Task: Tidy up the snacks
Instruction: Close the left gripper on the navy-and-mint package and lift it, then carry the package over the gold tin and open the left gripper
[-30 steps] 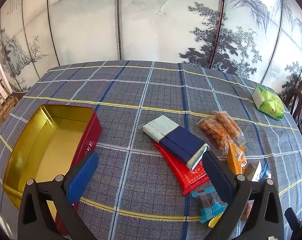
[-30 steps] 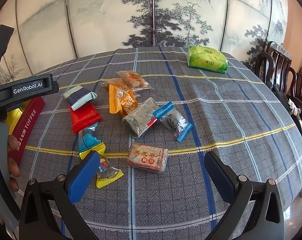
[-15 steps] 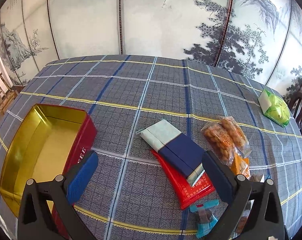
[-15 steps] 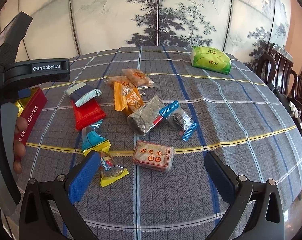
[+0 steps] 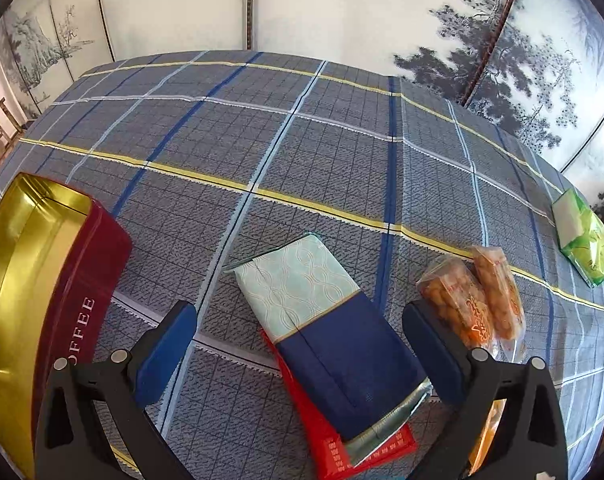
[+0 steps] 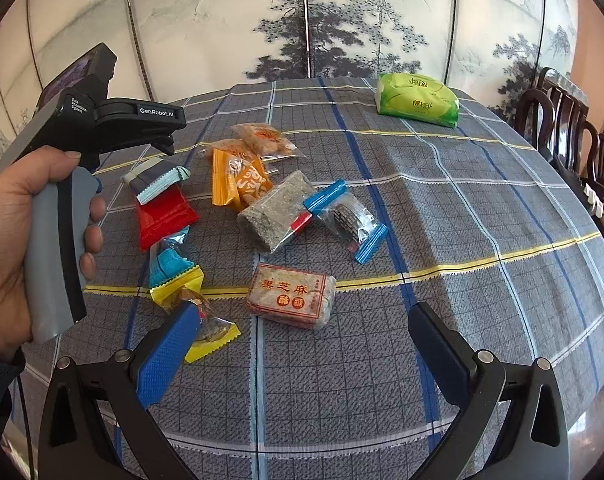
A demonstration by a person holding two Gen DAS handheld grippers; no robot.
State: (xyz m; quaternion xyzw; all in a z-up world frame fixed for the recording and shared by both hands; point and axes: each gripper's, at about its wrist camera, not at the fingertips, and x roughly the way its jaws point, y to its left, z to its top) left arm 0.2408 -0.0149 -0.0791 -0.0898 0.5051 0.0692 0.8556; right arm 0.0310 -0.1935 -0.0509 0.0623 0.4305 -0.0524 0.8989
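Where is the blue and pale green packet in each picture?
Left wrist view: the blue and pale green packet lies low in the middle, on top of the red packet, between the open fingers.
Right wrist view: the same packet is small, at the left, just under the other gripper.
Shared landmark: the green bag at the table's far right.
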